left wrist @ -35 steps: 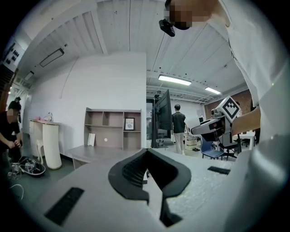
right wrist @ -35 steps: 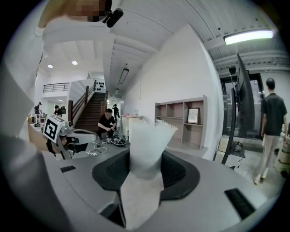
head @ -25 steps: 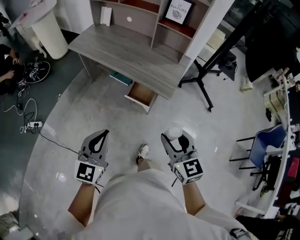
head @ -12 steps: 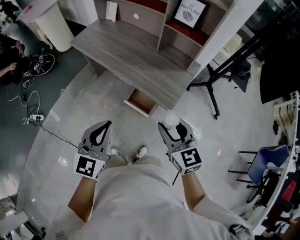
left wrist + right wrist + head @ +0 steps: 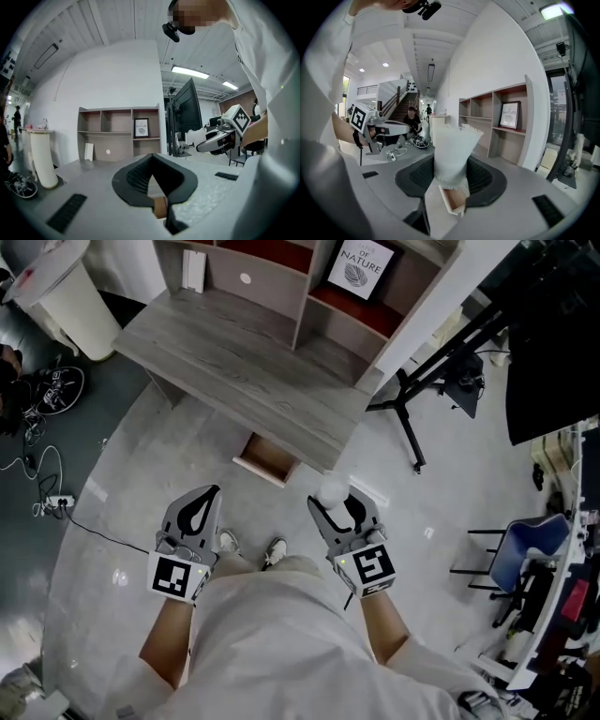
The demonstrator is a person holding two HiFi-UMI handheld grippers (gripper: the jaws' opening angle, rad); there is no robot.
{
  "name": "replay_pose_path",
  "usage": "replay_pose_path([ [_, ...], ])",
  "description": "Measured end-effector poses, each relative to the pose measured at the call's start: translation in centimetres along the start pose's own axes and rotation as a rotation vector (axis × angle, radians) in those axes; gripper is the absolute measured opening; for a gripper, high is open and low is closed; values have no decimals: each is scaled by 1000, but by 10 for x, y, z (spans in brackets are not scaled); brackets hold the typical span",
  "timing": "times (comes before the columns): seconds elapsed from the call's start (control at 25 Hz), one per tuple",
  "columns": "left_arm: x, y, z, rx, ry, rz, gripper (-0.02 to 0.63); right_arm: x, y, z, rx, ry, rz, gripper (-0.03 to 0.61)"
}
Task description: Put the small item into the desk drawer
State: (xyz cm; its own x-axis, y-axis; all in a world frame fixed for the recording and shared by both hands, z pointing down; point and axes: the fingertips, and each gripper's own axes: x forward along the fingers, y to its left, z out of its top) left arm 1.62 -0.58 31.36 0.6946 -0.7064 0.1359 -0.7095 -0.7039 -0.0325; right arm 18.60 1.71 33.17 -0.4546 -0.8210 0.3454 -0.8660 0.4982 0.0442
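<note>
My right gripper [image 5: 330,504] [image 5: 449,177] is shut on a small white cloth-like item [image 5: 332,489] [image 5: 453,143] that sticks up from between its jaws. It hangs over the floor just right of the open wooden drawer [image 5: 266,459] [image 5: 455,198] under the front edge of the grey desk [image 5: 234,367]. My left gripper [image 5: 205,497] [image 5: 151,156] is shut with nothing in it and is held level with the right one, below and left of the drawer. Through its jaws a bit of the drawer [image 5: 160,206] shows.
A shelf unit with a framed print [image 5: 360,266] stands at the desk's back. A white bin [image 5: 58,298] is at the left, cables and a power strip [image 5: 49,505] lie on the floor. A black stand [image 5: 420,381] and a blue chair [image 5: 523,542] are to the right.
The person has stepped closer to the desk, so the drawer now lies nearer both grippers. The right gripper still holds the white item. The left stays shut.
</note>
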Motion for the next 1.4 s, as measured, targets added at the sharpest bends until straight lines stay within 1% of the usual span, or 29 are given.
replay_pose_path([
  [0.12, 10, 5, -7, -20, 7, -32, 6, 5, -7, -11, 4, 48, -23, 187],
  [0.2, 15, 10, -15, -54, 15, -41, 6, 14, -8, -19, 8, 80, -24, 187],
  [0.28, 18, 17, -27, -87, 29, -40, 6, 26, -4, -29, 11, 117, -13, 187],
  [0.52, 17, 34, -65, -131, 82, -37, 6, 56, 13, -65, 0, 204, 31, 187],
  [0.76, 24, 60, -86, -125, 83, -46, 6, 95, 27, -91, -28, 255, 54, 187],
  [1.04, 36, 65, -110, -158, 87, -71, 6, 128, 27, -121, -65, 317, 63, 187],
  [1.24, 43, 67, -136, -180, 113, -90, 6, 164, 24, -157, -102, 378, 75, 187],
  [1.4, 49, 70, -153, -189, 123, -94, 6, 189, 21, -189, -109, 430, 87, 187],
])
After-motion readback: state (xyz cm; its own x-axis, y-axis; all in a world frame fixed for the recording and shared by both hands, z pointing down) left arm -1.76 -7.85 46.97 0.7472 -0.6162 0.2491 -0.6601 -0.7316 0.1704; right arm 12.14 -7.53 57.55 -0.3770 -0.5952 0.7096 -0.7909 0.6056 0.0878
